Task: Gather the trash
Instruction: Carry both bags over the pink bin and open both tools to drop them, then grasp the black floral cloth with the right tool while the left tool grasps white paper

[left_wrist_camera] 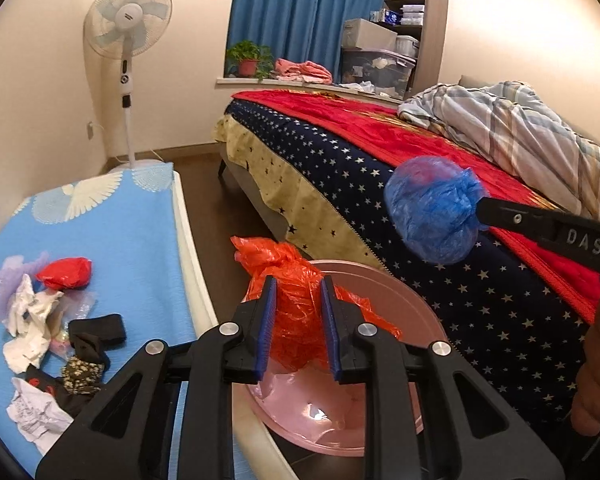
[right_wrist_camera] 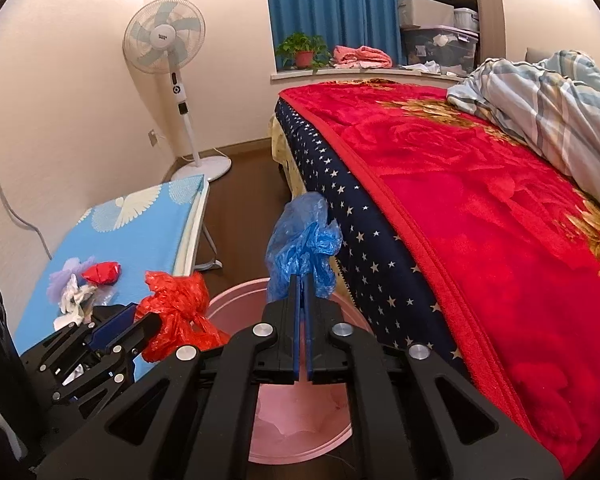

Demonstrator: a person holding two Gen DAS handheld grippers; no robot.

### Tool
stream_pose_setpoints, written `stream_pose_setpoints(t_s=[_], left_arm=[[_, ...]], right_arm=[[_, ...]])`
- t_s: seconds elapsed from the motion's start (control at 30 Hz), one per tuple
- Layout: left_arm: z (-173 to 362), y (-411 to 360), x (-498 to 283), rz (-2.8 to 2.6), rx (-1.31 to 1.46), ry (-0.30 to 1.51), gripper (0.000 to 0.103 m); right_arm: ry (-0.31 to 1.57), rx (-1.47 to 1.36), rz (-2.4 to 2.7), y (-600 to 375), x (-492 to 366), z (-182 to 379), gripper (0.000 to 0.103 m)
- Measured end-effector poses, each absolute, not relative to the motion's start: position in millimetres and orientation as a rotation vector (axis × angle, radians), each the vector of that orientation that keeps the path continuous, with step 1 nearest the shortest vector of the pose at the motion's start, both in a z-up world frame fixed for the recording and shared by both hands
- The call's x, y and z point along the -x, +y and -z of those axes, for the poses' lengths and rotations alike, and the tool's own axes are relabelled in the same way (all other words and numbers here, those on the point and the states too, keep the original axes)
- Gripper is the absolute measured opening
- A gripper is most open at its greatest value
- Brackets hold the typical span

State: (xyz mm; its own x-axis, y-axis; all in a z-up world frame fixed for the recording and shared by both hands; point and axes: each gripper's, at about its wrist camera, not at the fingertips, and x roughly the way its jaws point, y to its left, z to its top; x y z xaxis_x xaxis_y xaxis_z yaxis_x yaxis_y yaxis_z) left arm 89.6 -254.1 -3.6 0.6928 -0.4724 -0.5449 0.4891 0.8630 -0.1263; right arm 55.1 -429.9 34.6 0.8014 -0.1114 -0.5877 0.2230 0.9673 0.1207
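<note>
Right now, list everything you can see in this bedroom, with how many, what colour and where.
red plastic bag: one, red, between left fingers, over bin
blue plastic bag: one, blue, pinched in right fingers, above bin
bin: one, pink, on floor between table and bed
trash pile: several pieces, white, red, black, on table
table: one, blue cover, left
bed: one, red blanket, right
fan: one, white, corner
potted plant: one, green, windowsill
left gripper: black, closed on red bag
right gripper: black, closed on blue bag

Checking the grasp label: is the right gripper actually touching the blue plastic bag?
Touching. In the right wrist view the right gripper has its jaws nearly shut on the blue plastic bag, which bunches out just beyond the fingertips.
</note>
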Motion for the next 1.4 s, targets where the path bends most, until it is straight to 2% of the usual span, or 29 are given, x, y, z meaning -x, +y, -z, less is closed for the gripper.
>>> stream_pose_setpoints(t_s=[0.07,0.13,0.17,0.2,0.47,0.87,1.4], left_arm=[[4,-254,-90,0.533,-0.038,0.6,0.03],[5,-252,-90,0.529,-0.032,0.6,0.03],[5,-249,-90,0.524,-0.024,0.602,0.03],[5,-247,-90,0.52,-0.018,0.603,0.03],[4,-221,-82,0.477,0.013,0.6,0.03],[0,-144,-60,0.344,0.044,0.58,0.03],[20,-65,-44,0.164,0.089,0.575,0.03]], right_arm=[[0.631,-0.183,0.18,-429,-58,-32,0.012],[0.633,-0.18,0.196,-428,-58,-31,0.027],[0.631,-0.18,0.208,-429,-58,-31,0.037],[0.628,-0.183,0.213,-429,-58,-31,0.04],[0.617,-0.151,0.189,-416,-58,-34,0.04],[0.576,-0.081,0.082,-367,-59,-43,0.04],[0.565,-0.056,-0.05,-313,-64,-37,0.04]])
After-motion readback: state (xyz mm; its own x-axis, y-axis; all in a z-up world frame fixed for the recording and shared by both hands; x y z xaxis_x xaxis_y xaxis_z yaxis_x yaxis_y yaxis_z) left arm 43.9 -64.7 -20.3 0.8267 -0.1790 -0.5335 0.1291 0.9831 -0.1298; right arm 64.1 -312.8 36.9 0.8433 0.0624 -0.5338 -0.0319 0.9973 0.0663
